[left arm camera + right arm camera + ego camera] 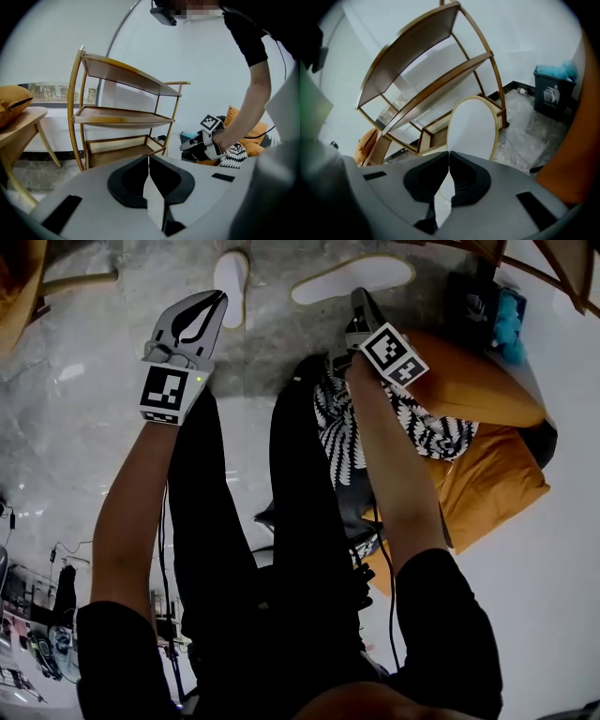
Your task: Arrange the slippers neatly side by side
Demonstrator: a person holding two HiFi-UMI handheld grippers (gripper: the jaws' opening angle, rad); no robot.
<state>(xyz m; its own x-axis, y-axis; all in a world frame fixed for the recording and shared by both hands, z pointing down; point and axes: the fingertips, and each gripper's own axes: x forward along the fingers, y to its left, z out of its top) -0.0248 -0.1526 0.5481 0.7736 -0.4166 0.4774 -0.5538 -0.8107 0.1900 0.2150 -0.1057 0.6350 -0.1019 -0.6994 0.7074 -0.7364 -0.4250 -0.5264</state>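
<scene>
White, the left slipper (232, 282) and right slipper (354, 277) lie apart on the stone floor (281, 329).
We hold the left gripper (149, 158) and right gripper (448, 153) with jaws pressed together on nothing; the dark bin (551, 98) holds a teal bag (555, 71).

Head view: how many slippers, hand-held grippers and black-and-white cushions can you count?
White slippers: 2
Grippers, left gripper and right gripper: 2
Black-and-white cushion: 1
Total: 5
</scene>
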